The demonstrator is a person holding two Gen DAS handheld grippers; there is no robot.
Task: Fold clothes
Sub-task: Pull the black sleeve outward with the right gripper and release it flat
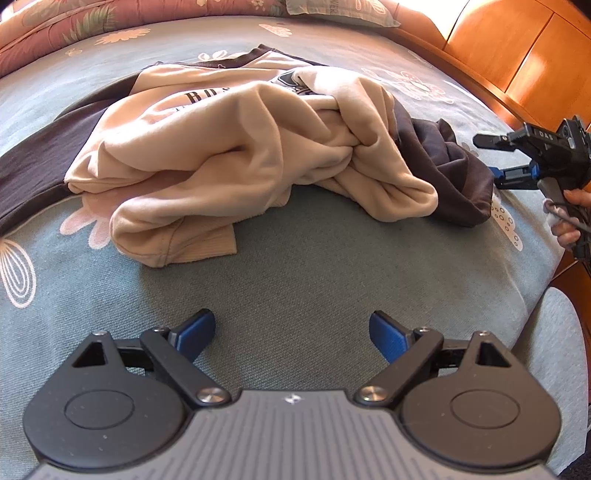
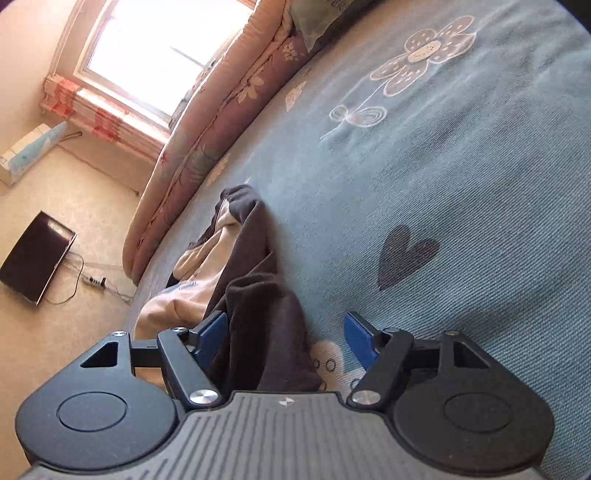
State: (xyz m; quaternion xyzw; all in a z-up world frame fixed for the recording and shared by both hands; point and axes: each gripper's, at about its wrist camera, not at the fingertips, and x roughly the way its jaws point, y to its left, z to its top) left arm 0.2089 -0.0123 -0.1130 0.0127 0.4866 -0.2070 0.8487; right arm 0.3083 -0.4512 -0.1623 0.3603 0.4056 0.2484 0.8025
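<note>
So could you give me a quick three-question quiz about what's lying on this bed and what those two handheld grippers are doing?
1. True or false: the crumpled beige sweatshirt with dark brown sleeves lies neatly folded on the teal flower-print bedspread.
2. Which gripper has dark brown sleeve fabric between its open jaws: A left gripper, B right gripper?
3. Fill in: the left gripper holds ____.

Key: 1 false; 2 B; 3 nothing.

A home bedroom is shown. Ahead of the jaws, a bed is covered by a teal flower-printed bedspread [image 1: 314, 266]; beyond it a floral quilt [image 2: 207, 122] and pillow [image 1: 340, 11] are seen, with a wooden headboard [image 1: 517, 55] to the right.
</note>
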